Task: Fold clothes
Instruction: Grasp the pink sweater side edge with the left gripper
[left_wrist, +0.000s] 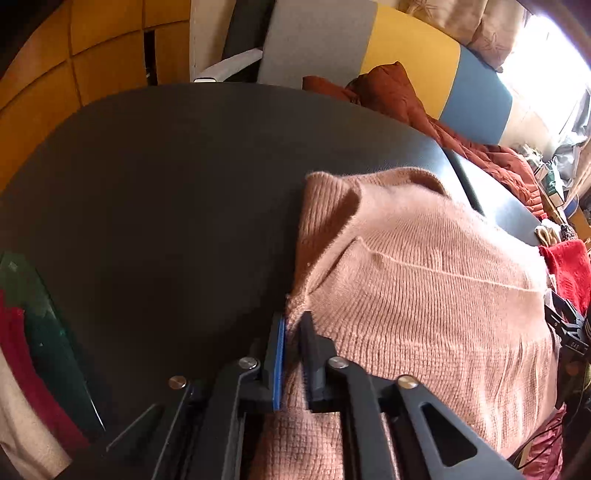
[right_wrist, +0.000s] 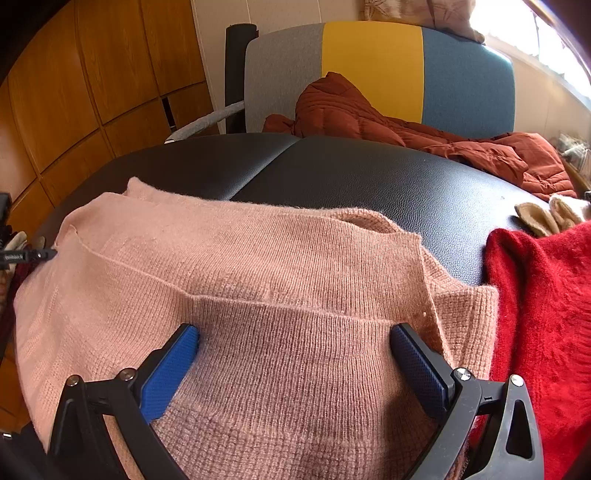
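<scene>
Left wrist view shows the pink sweater lying partly folded on the black table, its left edge pinched between the nearly closed jaws of the left gripper. From the right wrist view, the right gripper hangs over the sweater's near part with its jaws spread wide, holding nothing. A red sweater lies just to the right, touching the pink one. Beyond the table, a rust jacket sits on a striped chair.
</scene>
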